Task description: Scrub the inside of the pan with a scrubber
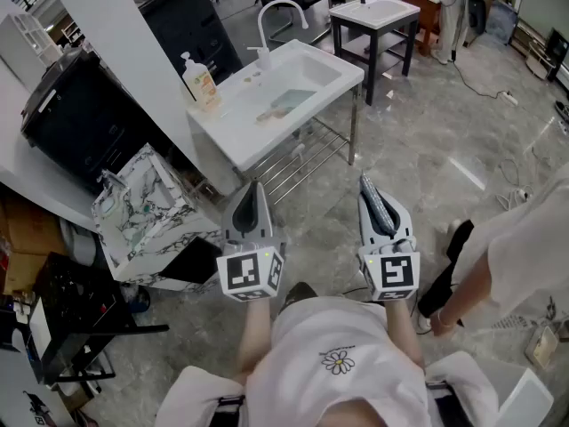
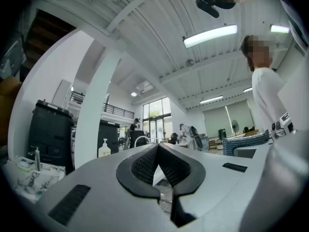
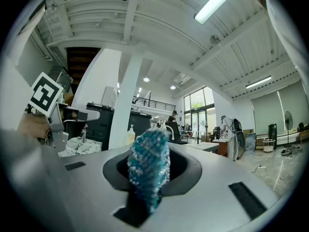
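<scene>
Teal nubbly scrubber (image 3: 148,166) in right gripper (image 1: 372,192), left gripper (image 2: 158,147) closed

My left forearm (image 1: 256,329) and right forearm (image 1: 402,324) held out in front side by side, left gripper (image 1: 254,192) about level, jaws closed together with nothing between them, right gripper (image 1: 369,189) level just to its right, jaws clamped on a blue scrubber (image 3: 148,166), both pointing away from me
</scene>
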{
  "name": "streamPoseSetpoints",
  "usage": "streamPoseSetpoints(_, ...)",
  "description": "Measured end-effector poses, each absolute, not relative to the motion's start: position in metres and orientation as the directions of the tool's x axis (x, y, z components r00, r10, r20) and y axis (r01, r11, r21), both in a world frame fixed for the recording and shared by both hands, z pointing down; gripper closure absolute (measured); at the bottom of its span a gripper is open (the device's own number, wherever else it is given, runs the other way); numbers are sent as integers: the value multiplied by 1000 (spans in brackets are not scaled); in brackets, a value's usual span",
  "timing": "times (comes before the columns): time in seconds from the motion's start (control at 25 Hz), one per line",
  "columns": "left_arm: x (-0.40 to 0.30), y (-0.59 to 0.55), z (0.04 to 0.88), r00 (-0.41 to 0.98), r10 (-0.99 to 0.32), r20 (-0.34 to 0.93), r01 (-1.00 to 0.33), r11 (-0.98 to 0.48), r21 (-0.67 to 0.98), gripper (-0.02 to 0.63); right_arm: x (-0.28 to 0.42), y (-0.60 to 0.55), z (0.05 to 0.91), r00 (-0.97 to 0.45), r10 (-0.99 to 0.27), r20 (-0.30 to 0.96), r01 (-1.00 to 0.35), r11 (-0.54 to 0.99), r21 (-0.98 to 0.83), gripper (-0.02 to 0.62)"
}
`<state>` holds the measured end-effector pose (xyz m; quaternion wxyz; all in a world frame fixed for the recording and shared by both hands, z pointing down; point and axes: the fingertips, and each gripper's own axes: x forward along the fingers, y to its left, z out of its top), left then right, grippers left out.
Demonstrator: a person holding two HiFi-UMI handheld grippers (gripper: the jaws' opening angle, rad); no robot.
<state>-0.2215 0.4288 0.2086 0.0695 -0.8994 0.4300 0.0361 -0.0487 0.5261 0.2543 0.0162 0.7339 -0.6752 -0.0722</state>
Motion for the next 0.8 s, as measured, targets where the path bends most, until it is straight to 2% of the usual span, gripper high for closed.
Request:
streamPoseSetpoints(0.52,-208,409,194,647,-747,-151,-762,-638,-109,591,-32,519,239,138,-985,-100,-983,-148,108,532)
streamPoseSetpoints(0.8,-200,408,199,655,-743,-140,-756,-644,-117,591,-25,521,233,121,-979,-164,-986,-137,93,532)
